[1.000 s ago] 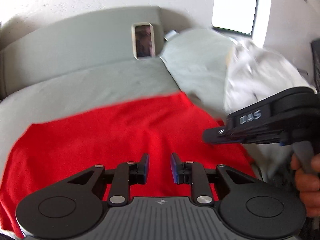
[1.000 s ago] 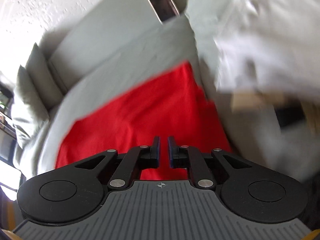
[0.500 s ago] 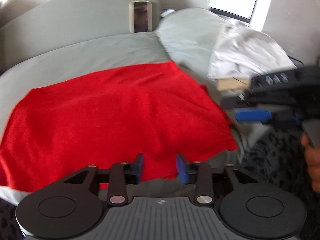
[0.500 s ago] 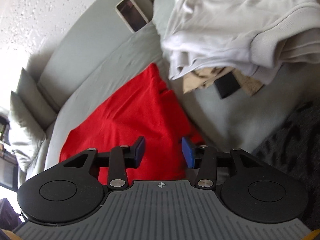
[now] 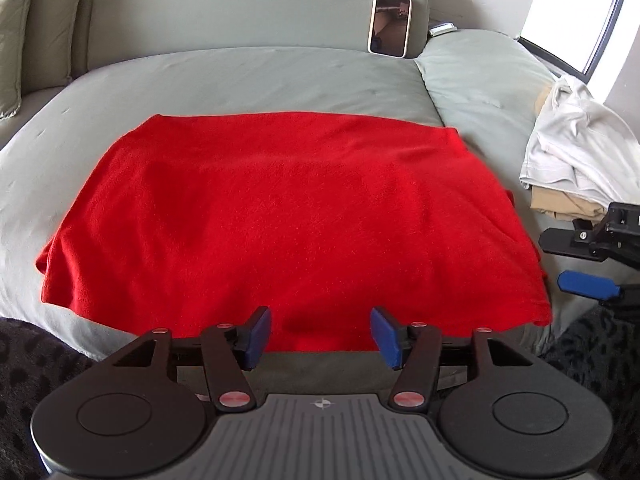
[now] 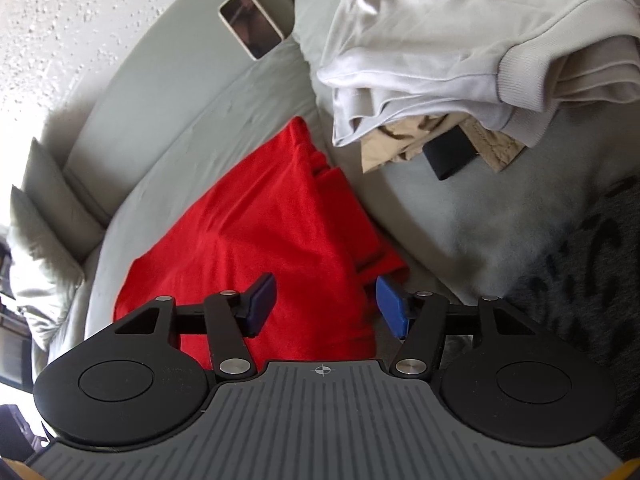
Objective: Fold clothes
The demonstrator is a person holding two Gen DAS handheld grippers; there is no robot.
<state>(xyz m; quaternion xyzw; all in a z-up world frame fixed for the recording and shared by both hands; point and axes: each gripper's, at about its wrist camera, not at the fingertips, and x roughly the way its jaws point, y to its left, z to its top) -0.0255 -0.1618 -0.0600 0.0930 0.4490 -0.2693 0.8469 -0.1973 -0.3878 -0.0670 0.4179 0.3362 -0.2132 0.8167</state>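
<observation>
Tools both gaping wide w/ nothing held: we're hovering left tool (image 5: pixel 320 334) & right tool (image 6: pixel 326 304) at sofa's (image 5: pixel 240 76) front edge, over folded red garment (image 5: pixel 288 216).

garment (image 5: pixel 288 216) flat on sofa seat (image 5: pixel 248 76) | clothes pile (image 5: pixel 576 156) right | phone (image 5: pixel 390 24) behind against backrest

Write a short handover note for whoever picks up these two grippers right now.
Left gripper: open, empty, at the near edge of the red garment.
Right gripper: open, empty, over that garment's right corner.
The garment lies folded flat on the grey couch. A white and tan clothes pile sits to its right.
Done: at least one fold. Left: probably a further fold, then the pile.
</observation>
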